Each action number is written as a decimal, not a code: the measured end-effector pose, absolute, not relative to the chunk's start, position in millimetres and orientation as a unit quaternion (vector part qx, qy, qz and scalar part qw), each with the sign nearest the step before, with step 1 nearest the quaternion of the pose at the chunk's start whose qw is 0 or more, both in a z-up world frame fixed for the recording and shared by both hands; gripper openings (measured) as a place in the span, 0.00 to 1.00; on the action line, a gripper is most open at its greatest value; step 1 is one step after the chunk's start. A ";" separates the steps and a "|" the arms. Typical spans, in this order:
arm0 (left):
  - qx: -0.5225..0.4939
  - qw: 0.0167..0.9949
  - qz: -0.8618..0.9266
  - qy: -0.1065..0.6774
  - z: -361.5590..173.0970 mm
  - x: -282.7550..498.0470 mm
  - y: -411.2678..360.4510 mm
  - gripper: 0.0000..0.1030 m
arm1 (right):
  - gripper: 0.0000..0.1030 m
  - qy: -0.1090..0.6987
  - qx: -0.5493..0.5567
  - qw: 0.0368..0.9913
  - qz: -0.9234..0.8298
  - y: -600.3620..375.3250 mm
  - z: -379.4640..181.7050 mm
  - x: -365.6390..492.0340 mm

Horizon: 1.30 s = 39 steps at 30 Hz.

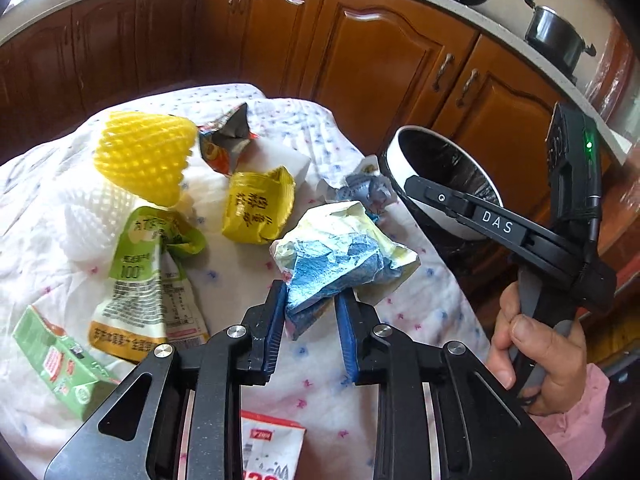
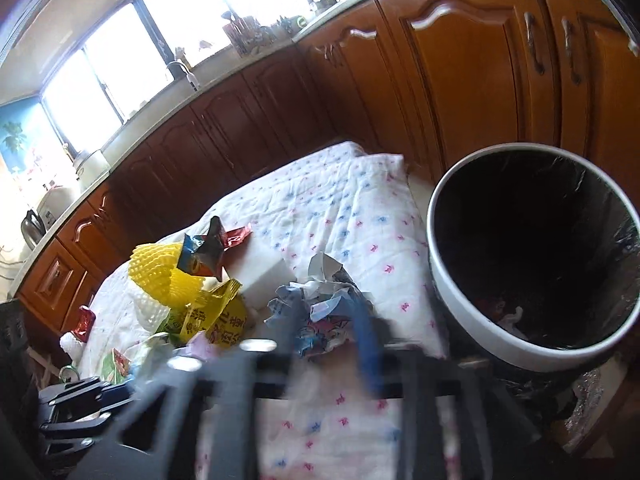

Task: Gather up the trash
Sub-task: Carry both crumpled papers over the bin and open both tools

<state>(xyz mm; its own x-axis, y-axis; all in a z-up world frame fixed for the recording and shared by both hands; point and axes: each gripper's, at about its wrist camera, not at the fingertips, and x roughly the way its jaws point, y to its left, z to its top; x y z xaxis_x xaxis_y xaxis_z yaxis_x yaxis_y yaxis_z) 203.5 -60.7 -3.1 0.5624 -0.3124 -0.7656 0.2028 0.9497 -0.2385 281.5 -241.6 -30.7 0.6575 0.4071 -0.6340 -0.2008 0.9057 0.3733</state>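
Crumpled blue paper wrapper (image 1: 340, 256), quilted printed cloth (image 1: 400, 312), glossy wooden cabinets (image 1: 380, 52), yellow foam netting (image 1: 146, 156).

— Which words are legible?

— "DAS" in white letters on the black right gripper (image 1: 496, 222), at three o'clock in the left wrist view.

— Any figures?

— "100" on the green-and-white pouch (image 1: 144, 276), at nine o'clock. The yellow packet (image 1: 254, 210) near the centre bears black Chinese characters, too crumpled to read.
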 end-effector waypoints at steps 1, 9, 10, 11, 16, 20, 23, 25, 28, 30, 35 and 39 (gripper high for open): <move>-0.063 0.882 -0.144 0.443 -2.6 203.8 -58.3 0.23 | 0.49 0.383 0.133 0.899 0.168 -238.4 -34.4 286.8; -0.074 0.885 -0.133 0.441 -0.3 203.6 -45.2 0.23 | 0.14 0.405 0.144 0.885 0.180 -230.9 -52.6 298.1; -0.075 0.885 -0.132 0.441 -0.3 202.7 -44.5 0.23 | 0.13 0.400 0.148 0.885 0.186 -232.1 -48.6 293.7; -0.077 0.884 -0.132 0.441 -0.2 203.2 -43.6 0.23 | 0.12 0.396 0.148 0.887 0.185 -233.3 -44.9 289.4; -0.074 0.884 -0.138 0.440 1.0 203.1 -51.2 0.23 | 0.11 0.378 0.159 0.893 0.184 -244.4 -31.4 267.9; -0.072 0.883 -0.147 0.439 4.5 203.2 -57.5 0.23 | 0.11 0.363 0.173 0.897 0.180 -260.3 -21.3 249.7; -0.065 0.885 -0.154 0.435 10.4 202.5 -66.5 0.23 | 0.11 0.345 0.181 0.904 0.174 -278.0 -10.4 231.5; -0.062 0.885 -0.163 0.432 14.7 203.2 -75.1 0.23 | 0.11 0.335 0.187 0.909 0.165 -290.8 -3.7 222.3; -0.052 0.886 -0.174 0.426 20.6 204.9 -91.1 0.23 | 0.11 0.322 0.194 0.915 0.148 -310.8 4.4 210.7; -0.046 0.886 -0.182 0.423 23.3 206.5 -102.1 0.23 | 0.11 0.316 0.197 0.918 0.136 -323.7 6.7 206.3; -0.031 0.885 -0.200 0.419 27.2 214.9 -133.5 0.23 | 0.11 0.307 0.213 0.921 0.108 -356.9 8.7 201.2; -0.016 0.882 -0.212 0.420 30.3 225.8 -158.6 0.23 | 0.11 0.304 0.219 0.922 0.097 -372.5 9.3 204.4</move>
<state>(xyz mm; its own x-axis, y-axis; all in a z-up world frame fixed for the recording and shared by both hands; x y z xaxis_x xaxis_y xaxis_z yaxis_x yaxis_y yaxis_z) 225.8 -158.6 30.3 0.5571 -0.3883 -0.7341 0.3606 0.9094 -0.2073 204.4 -372.5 9.3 0.7967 0.3111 -0.5181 -0.0453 0.8856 0.4622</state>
